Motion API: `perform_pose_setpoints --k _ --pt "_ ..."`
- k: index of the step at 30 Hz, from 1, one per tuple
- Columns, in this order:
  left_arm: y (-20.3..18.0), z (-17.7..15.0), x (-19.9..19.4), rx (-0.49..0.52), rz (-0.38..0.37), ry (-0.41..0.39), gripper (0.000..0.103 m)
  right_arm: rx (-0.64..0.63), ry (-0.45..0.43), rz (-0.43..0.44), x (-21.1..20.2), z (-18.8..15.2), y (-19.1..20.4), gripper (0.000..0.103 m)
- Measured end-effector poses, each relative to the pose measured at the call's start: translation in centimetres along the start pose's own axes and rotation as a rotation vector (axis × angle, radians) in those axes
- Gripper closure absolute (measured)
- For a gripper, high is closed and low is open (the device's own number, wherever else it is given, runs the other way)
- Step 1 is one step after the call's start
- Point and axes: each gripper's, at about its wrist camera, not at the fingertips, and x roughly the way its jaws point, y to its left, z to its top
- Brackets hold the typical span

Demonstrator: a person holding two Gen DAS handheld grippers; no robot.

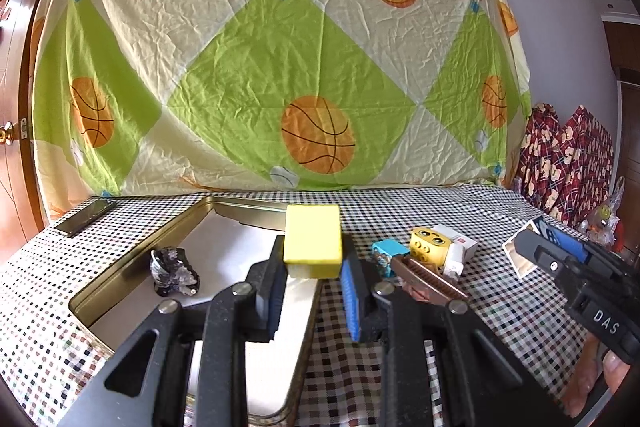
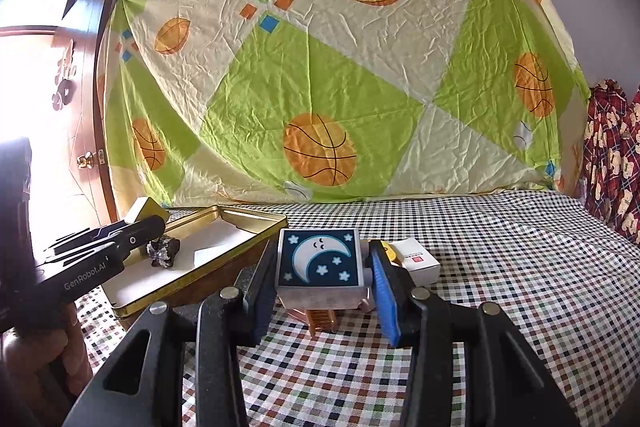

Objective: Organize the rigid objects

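Blocks rigid, light | left gripper (image 1: 312,259) clamps yellow block (image 1: 313,239) by flat sides | right gripper (image 2: 320,267) clamps moon cube (image 2: 320,261) likewise, smooth faces may slip

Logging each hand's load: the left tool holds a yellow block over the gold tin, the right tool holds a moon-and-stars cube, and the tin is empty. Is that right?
One thing is wrong: the gold tin is not empty. A dark purple crystal rock lies in it, as the left wrist view shows. The left tool does hold the yellow block, and the right tool holds the moon-and-stars cube.
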Motion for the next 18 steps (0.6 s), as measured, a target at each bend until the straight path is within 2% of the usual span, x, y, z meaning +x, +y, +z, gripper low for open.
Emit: perform_pose_setpoints --k 18 --pt "7.0 -0.1 1.4 -0.082 0.11 0.073 0.08 -0.119 0.047 0.118 4.2 2.5 6.4 0.058"
